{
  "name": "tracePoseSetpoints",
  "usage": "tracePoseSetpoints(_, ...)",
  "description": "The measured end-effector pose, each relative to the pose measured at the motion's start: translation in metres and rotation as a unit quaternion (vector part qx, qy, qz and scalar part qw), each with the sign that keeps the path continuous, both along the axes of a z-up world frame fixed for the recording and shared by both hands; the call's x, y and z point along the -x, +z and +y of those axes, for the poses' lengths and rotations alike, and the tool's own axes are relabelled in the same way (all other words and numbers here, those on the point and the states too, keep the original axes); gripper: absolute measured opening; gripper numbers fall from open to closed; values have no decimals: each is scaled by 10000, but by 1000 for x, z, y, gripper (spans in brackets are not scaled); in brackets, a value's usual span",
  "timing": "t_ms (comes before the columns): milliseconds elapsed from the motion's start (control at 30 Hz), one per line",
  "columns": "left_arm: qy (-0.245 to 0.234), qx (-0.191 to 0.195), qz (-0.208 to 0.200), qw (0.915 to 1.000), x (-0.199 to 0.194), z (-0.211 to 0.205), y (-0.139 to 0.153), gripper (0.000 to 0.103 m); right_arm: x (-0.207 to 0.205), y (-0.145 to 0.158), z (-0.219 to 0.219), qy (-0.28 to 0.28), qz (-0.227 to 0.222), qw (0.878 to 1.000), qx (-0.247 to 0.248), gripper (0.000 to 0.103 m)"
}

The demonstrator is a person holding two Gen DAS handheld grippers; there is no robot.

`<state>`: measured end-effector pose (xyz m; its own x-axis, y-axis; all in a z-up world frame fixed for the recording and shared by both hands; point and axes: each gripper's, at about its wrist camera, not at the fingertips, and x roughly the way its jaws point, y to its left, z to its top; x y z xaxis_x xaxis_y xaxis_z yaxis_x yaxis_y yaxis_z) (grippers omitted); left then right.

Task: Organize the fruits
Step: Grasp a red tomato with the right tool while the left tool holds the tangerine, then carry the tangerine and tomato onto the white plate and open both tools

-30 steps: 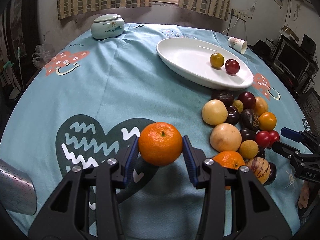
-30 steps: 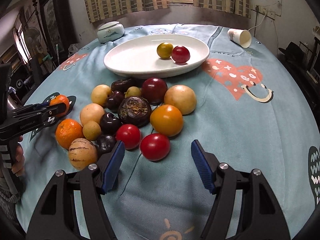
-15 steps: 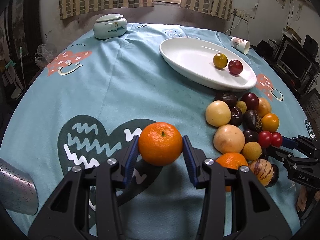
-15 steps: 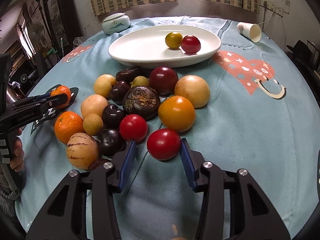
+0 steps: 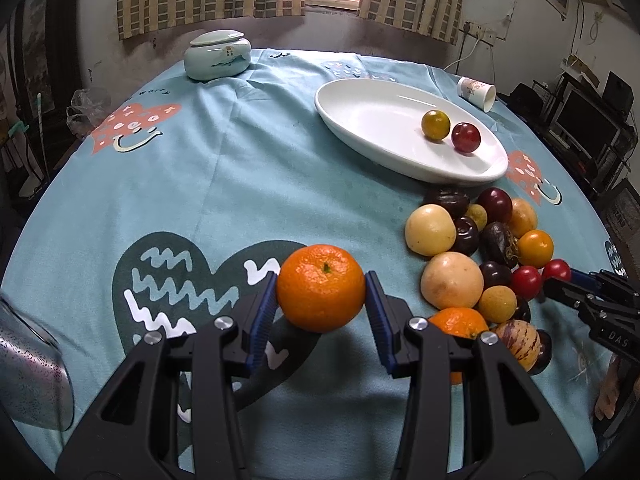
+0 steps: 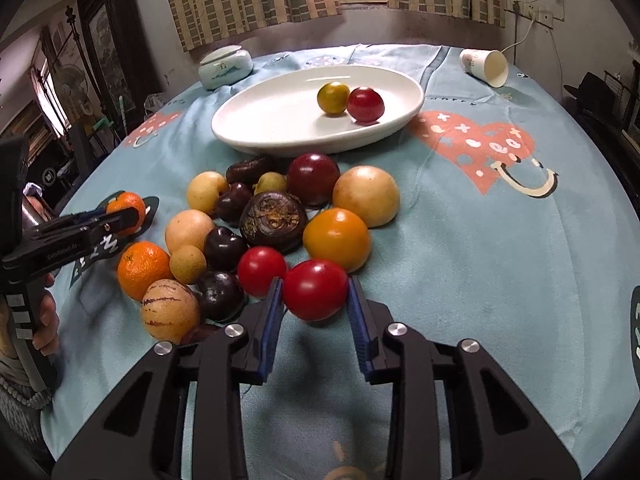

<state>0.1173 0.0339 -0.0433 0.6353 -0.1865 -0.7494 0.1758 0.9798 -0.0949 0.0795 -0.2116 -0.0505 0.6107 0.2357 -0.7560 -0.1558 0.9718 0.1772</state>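
Now the right claw [image 6: 315, 302] pinches a red tomato [image 6: 315, 290] at the pile's near edge; squeezed harder, it may burst or slip. Beyond it, the left claw [image 5: 321, 305] grips an orange [image 5: 321, 288] above the bench [image 5: 240, 184].

Left claw [image 5: 321, 300] angled downward, blue pads pressed on both sides of an orange [image 5: 321, 293]. Right claw [image 6: 315, 300] likewise angled downward, pads clamped against a red tomato [image 6: 315, 289]. Hand [image 6: 46, 322] wrapped round left handle.
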Motion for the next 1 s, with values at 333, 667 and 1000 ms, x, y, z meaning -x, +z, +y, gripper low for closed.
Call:
tracePoseSetpoints(333,21,-110,8,9999,-6,-7,13,44,-4,30,-23,-204,-267,9987,-388,32)
tracePoseSetpoints(667,-96,-339,-247,9991,-43,-32,59,44,-41,91,-33,-198,-736,9963,-397,32)
tracePoseSetpoints(1000,-207,-169,-160,9995,-114,-73,60,44,-122,76,-8,-75,-495,9973,-540,33)
